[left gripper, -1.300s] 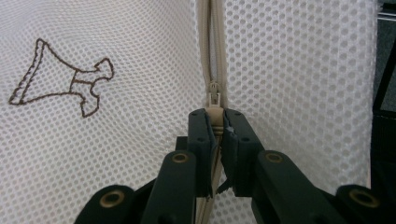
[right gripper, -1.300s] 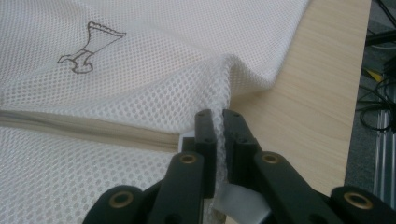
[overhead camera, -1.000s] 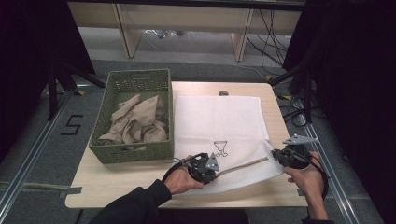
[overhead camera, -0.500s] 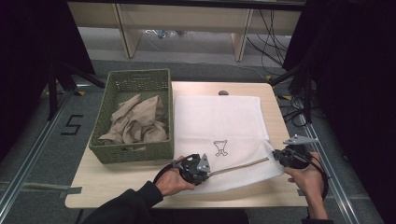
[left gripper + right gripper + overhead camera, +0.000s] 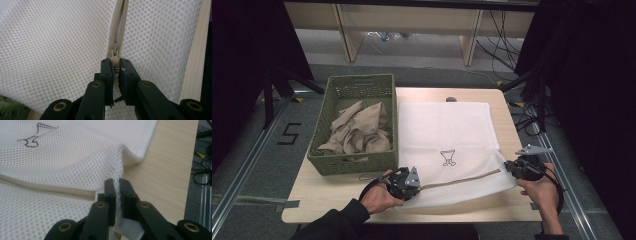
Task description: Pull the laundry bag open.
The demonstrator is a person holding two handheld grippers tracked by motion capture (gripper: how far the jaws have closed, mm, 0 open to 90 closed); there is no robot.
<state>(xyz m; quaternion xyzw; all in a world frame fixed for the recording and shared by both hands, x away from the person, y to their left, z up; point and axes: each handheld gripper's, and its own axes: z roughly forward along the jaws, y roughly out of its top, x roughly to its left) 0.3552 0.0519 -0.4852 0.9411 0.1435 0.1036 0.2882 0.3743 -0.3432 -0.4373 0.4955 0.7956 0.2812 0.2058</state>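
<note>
The left gripper (image 5: 412, 184), clamped on the zipper pull (image 5: 115, 58), slid left along the mesh bag (image 5: 447, 130) while the right gripper (image 5: 512, 167) stayed pinching the bag's corner, so the zip looked nearly fully run.

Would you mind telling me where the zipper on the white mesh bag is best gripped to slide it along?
Grip the small metal pull tab on the beige zipper, coming along the zipper line from the left gripper end. The tab lies flat in line with the tape, so narrow jaws pinch its sides; the left gripper currently clamps the tape just behind it.
</note>
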